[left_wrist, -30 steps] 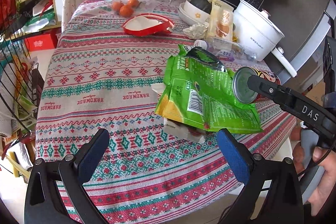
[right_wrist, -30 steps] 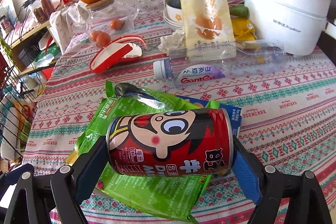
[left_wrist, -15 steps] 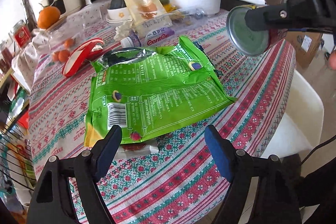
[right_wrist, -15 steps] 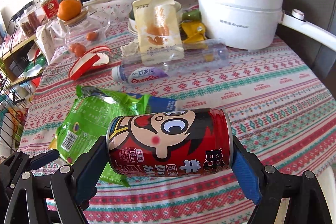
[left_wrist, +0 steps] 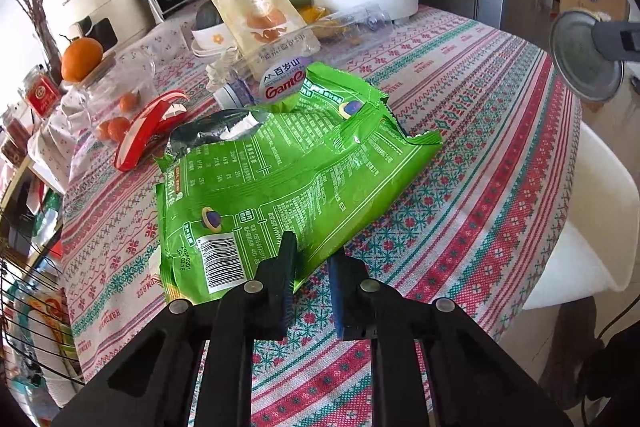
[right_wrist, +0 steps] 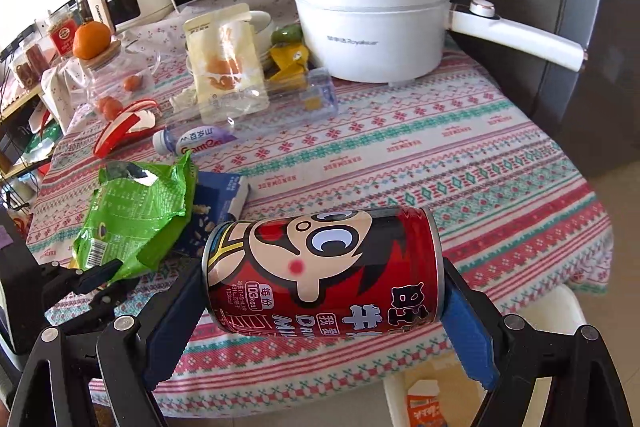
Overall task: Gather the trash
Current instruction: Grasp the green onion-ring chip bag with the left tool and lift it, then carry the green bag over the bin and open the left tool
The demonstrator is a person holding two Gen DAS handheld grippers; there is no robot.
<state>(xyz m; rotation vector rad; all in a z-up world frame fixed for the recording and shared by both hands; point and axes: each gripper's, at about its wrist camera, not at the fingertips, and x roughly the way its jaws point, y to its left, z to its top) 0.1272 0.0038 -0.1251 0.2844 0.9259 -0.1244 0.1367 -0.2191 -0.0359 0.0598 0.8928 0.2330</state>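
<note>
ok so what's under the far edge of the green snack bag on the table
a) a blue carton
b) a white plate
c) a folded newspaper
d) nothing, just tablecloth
a: in the right wrist view a blue carton sticks out from beneath the green snack bag, lying flat on the patterned tablecloth.

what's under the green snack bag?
A blue carton pokes out from under the green snack bag, lying on the tablecloth. How far it runs beneath, and anything else under there, is covered.
</note>
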